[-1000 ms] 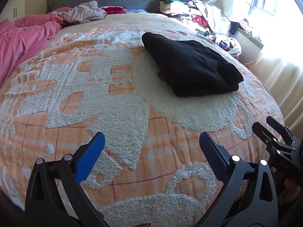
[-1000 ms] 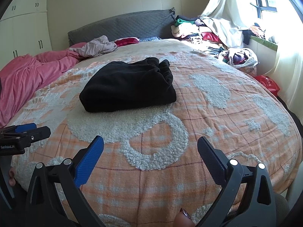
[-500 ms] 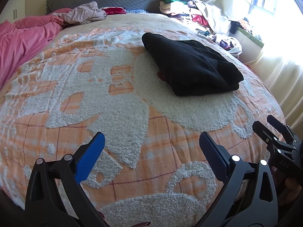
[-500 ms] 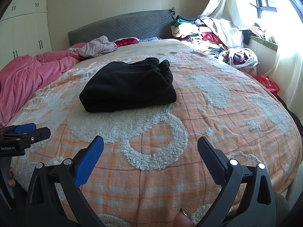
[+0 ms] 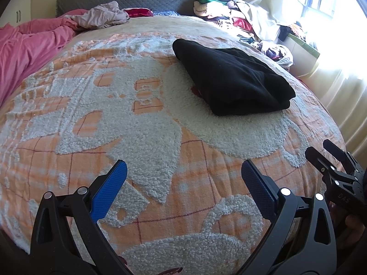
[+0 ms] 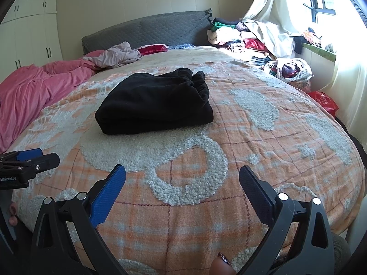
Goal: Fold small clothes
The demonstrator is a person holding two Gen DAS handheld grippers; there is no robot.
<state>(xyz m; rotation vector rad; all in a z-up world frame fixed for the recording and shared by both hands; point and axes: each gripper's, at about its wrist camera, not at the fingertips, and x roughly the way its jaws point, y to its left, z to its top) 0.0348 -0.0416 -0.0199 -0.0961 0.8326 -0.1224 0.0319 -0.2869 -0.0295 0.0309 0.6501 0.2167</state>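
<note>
A black garment (image 5: pixel 231 80) lies folded in a compact bundle on the orange and white blanket (image 5: pixel 137 119); it also shows in the right wrist view (image 6: pixel 156 102). My left gripper (image 5: pixel 183 176) is open and empty, held over the near edge of the bed, well short of the garment. My right gripper (image 6: pixel 182 180) is open and empty too, also near the bed's front edge. Each gripper shows at the edge of the other's view: the right one (image 5: pixel 330 158) and the left one (image 6: pixel 32 158).
A pink duvet (image 6: pixel 34 87) and a crumpled mauve cloth (image 6: pixel 119 55) lie at the far left by the grey headboard (image 6: pixel 149 29). A heap of mixed clothes (image 6: pixel 250 39) and a bag of clothes (image 6: pixel 289 68) sit at the far right under the window. A red bag (image 6: pixel 323 100) lies on the floor.
Almost nothing has changed. Both grippers stay open at the bed's front edge, and the black garment has not moved.
</note>
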